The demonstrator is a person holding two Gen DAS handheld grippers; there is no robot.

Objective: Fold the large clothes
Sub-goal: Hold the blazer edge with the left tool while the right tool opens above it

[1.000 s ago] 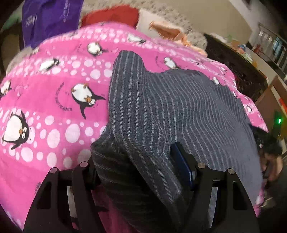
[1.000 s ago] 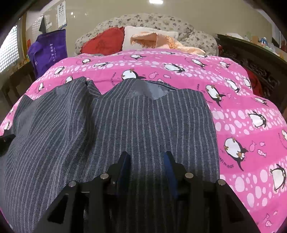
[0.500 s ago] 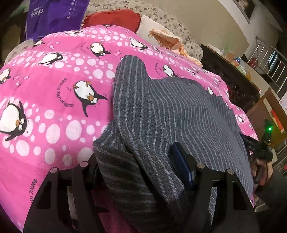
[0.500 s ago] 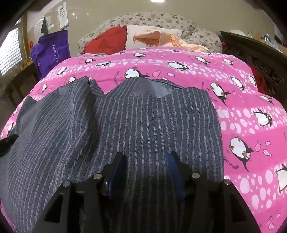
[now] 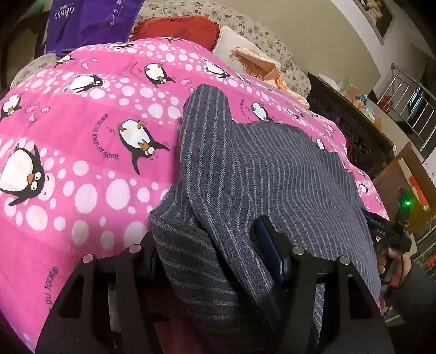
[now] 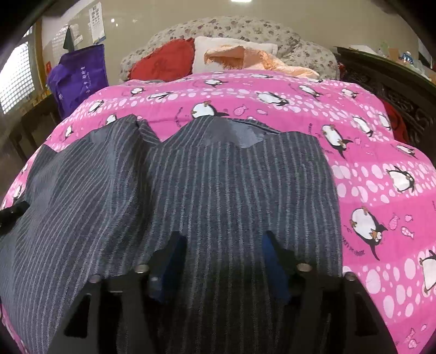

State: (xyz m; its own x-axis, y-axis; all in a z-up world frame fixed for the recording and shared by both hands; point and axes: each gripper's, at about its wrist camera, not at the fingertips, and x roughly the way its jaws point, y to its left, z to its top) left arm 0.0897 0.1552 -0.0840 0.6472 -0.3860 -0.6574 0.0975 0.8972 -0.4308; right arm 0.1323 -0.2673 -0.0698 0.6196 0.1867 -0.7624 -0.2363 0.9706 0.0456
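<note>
Striped grey garment [image 6: 231, 190] lies spread over the near half of a bed, on a pink penguin-print quilt [image 6: 381, 168]. Nearest the lens in the left wrist view, the left claw [image 5: 211, 245] has a thick bunched fold of the cloth between its two fingers; the fabric fills the gap and hides the left fingertip, while the blue pad of the right finger [image 5: 268, 245] presses against the fold. In the right wrist view the right claw [image 6: 223, 245] stands wide, its blue-padded fingers [image 6: 272, 250] set apart with the garment's near edge running between them; whether they grip the cloth or merely straddle it, I cannot tell.

Beyond the claws, the garment [image 5: 272, 168] stretches away across the quilt [image 5: 81, 136], with one narrow striped flap reaching farther up the bed on its left side. A patch of plain grey lining [image 6: 239, 134] shows at the far edge.

Farther off, at the head of the bed, rest a red cushion [image 6: 163, 60], a white pillow [image 6: 218, 46] and a peach fringed cloth [image 6: 253, 61], backed by a floral bolster [image 6: 231, 26]. A purple bag [image 6: 79, 76] stands to the left of the bed, and dark carved furniture [image 6: 403, 89] runs along the right.
</note>
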